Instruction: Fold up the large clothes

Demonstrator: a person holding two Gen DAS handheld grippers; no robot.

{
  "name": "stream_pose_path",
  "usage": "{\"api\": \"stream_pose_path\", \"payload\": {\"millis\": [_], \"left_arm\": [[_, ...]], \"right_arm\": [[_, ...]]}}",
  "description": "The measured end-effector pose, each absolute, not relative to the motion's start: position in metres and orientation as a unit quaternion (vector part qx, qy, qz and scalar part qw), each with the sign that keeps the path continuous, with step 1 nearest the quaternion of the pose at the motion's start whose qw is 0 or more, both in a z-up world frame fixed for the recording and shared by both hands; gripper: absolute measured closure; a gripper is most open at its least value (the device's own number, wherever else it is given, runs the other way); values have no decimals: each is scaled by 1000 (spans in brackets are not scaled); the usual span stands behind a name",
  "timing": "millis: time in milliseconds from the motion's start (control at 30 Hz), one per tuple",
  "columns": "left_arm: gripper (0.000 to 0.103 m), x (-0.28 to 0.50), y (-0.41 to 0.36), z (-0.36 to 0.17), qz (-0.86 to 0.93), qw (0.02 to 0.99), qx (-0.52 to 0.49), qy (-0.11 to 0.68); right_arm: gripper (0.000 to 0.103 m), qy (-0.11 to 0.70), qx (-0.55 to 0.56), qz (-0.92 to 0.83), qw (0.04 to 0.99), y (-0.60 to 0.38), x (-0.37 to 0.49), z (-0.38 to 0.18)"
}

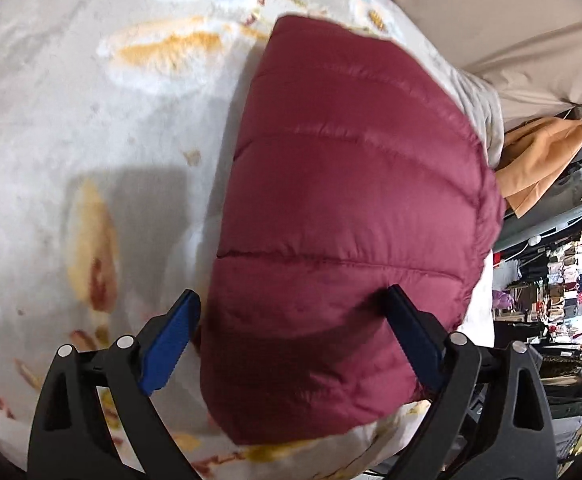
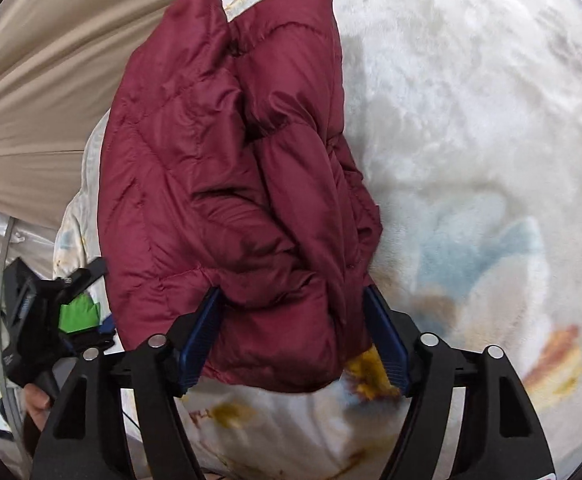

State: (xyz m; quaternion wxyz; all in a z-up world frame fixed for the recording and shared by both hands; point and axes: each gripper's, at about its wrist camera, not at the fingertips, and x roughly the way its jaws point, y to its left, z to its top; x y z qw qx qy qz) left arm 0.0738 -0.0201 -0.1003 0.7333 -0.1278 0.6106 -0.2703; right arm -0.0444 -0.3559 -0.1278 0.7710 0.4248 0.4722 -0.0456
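Both claws, left claw [image 1: 295, 344] and right claw [image 2: 293, 336], gape wide astride the folded maroon puffer jacket [image 1: 343, 200], flanking its bulk on the floral blanket [image 1: 91, 120], seemingly to press it flat

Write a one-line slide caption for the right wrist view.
Open right gripper straddles a folded maroon puffer jacket on a floral blanket.

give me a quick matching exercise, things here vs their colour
Things:
1. quilted puffer jacket
2. fleece blanket under the jacket
3. finger pads of the right tool
4. folded cloth past the bed edge

Colours:
a. blue
b. tan-orange
c. dark red
d. white with floral print

Pairs: 1-c, 2-d, 3-a, 4-b
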Motion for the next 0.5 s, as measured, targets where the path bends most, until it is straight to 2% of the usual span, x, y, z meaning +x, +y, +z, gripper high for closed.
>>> {"api": "stream_pose_path", "payload": {"millis": [167, 300, 433, 500], "left_arm": [[8, 71, -40, -106, -275, 742, -101, 603], [5, 67, -62, -106, -278, 749, -67, 597], [5, 67, -73, -109, -277, 751, -58, 597], [5, 69, -76, -107, -279, 752, -51, 594]], "right_arm": [[22, 472, 449, -36, 758, -360, -39, -148], [22, 478, 441, -25, 759, -367, -33, -153], [28, 483, 441, -11, 756, -361, -20, -151], [42, 481, 445, -7, 755, -350, -6, -156]]}}
